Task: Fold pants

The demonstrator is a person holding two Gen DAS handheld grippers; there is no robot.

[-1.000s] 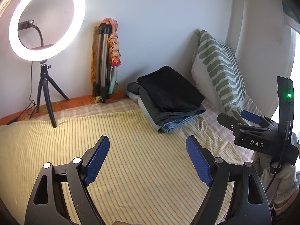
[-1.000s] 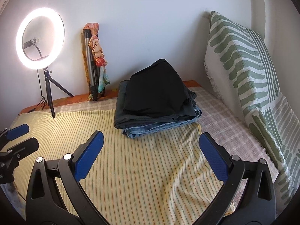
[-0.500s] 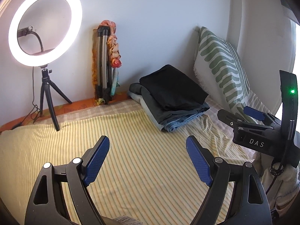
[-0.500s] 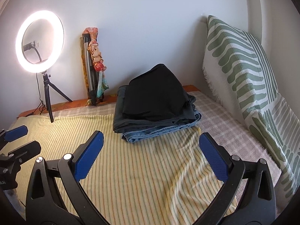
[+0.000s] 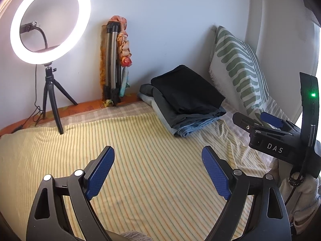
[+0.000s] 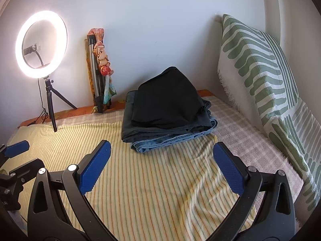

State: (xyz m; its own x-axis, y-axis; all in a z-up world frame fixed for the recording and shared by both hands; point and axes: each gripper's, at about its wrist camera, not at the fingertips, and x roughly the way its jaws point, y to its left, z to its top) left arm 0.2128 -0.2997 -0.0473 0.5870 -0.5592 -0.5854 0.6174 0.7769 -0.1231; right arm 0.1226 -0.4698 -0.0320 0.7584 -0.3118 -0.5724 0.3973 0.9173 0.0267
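Note:
A stack of folded pants lies at the far side of the bed: black on top, dark grey below, blue denim at the bottom. It also shows in the right wrist view. My left gripper is open and empty above the yellow striped sheet, well short of the stack. My right gripper is open and empty, just in front of the stack. The right gripper shows at the right of the left wrist view, and the left gripper at the left edge of the right wrist view.
A lit ring light on a small tripod stands at the far left. A folded tripod with a cloth leans on the wall. A green-patterned pillow stands along the right. A checked sheet lies under the yellow one.
Both grippers have tilted down and drifted slightly; the scene sits lower in the frames than before. The pants stack has not moved and both grippers stay open.

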